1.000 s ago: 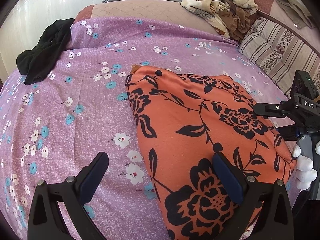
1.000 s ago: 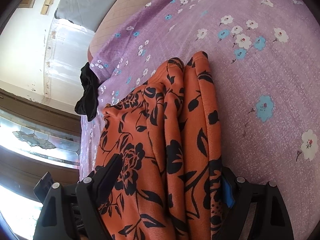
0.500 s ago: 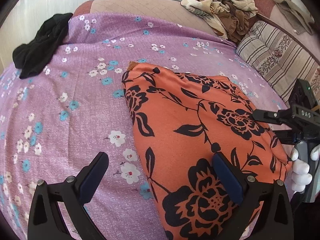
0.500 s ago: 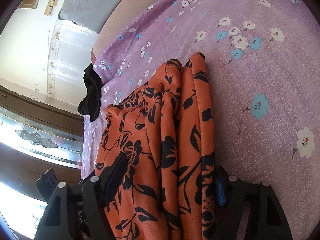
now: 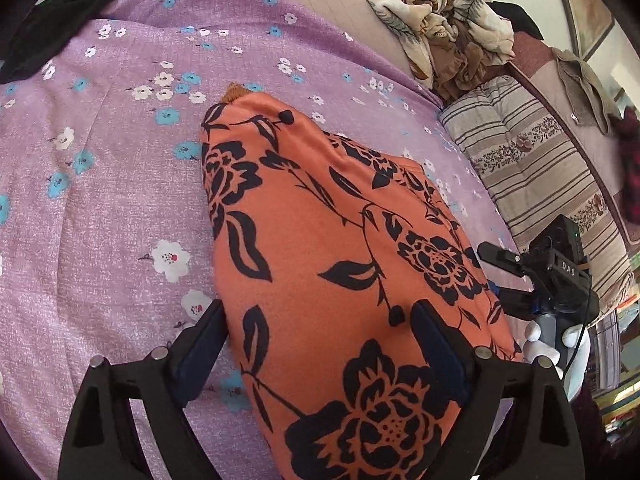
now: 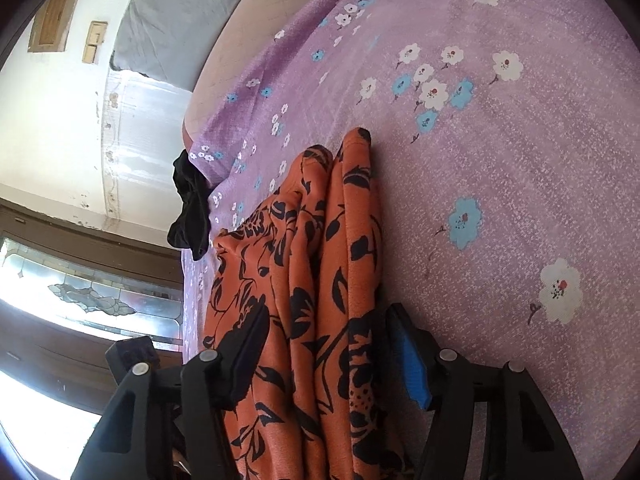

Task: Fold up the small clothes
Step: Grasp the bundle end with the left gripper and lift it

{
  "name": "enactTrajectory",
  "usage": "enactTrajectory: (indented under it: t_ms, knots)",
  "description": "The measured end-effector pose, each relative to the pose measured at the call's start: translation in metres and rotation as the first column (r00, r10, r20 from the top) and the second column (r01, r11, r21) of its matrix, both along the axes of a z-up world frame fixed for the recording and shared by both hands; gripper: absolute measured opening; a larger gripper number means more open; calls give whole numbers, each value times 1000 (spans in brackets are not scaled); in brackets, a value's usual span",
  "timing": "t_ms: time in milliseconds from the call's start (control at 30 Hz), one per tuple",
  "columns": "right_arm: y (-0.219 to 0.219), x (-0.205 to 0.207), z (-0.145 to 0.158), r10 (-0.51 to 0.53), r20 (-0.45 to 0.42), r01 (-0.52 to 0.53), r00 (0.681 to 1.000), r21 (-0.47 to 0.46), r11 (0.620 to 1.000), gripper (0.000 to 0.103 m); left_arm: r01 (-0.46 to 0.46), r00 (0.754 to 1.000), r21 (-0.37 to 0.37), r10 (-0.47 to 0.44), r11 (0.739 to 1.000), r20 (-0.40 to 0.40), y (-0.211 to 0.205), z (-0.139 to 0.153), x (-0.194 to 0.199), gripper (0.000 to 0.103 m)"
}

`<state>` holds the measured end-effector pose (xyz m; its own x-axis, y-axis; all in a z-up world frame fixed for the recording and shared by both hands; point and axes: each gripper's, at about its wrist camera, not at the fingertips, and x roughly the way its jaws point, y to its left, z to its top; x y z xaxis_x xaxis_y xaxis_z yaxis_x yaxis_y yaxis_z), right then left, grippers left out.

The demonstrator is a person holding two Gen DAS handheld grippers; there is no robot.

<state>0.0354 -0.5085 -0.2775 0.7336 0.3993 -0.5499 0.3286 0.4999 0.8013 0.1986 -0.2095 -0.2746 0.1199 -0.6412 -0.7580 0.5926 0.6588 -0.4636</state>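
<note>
An orange garment with black flowers [image 5: 340, 260] lies folded on the purple flowered bedsheet [image 5: 120, 200]. My left gripper [image 5: 316, 316] straddles its near left edge. One finger stands beside the cloth and the other rests on top, and the jaws are closing with no squeeze showing. In the right wrist view the same garment [image 6: 320, 260] runs in ridged folds between the fingers of my right gripper [image 6: 328, 316]. Its jaws are closing too, with both pads against the bunched cloth. The right gripper [image 5: 552, 276] also shows at the garment's right side, held by a white-gloved hand [image 5: 548, 344].
A black garment [image 5: 52, 4] lies at the sheet's far left edge. A crumpled beige floral heap [image 5: 440, 32] sits at the back. A striped pillow [image 5: 540, 184] lies along the right side. The purple sheet [image 6: 500, 180] stretches beyond the orange garment.
The left gripper tipped down, rolled and came closer over the garment's near edge, its fingers narrowing. The right gripper's fingers drew together, gathering the cloth into tighter ridges.
</note>
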Motion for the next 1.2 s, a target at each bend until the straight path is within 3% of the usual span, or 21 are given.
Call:
enactTrajectory:
  t_ms: [200, 467, 733, 867, 967, 1067, 1167, 1200]
  knots:
    - [11, 14, -2, 30, -10, -30, 1000, 3, 1000, 66, 1, 1000, 28, -1, 1000, 2, -6, -5, -3, 87]
    - [34, 27, 3, 72, 0, -72, 997, -79, 994, 69, 16, 999, 82, -19, 997, 33, -11, -3, -11, 87]
    - [49, 33, 6, 88, 0, -87, 996, -180, 980, 68, 9, 997, 94, -16, 996, 81, -7, 1, -15, 69]
    - [53, 35, 8, 87, -2, -85, 996, -199, 976, 68, 13, 997, 98, -20, 995, 68, -9, 0, -13, 71]
    - [56, 35, 9, 87, -3, -86, 996, -212, 974, 67, 30, 999, 65, -28, 997, -32, -5, -11, -4, 81]
    - [58, 35, 11, 86, -4, -85, 996, -226, 970, 67, 42, 999, 65, -42, 997, -8, -6, -10, -8, 82]
    - [62, 37, 15, 88, -2, -85, 996, -250, 965, 65, 31, 999, 65, -33, 997, 38, -8, -7, -14, 73]
    - [64, 37, 17, 88, -2, -85, 996, -265, 961, 64, 25, 998, 59, -28, 998, 53, -7, -5, -14, 65]
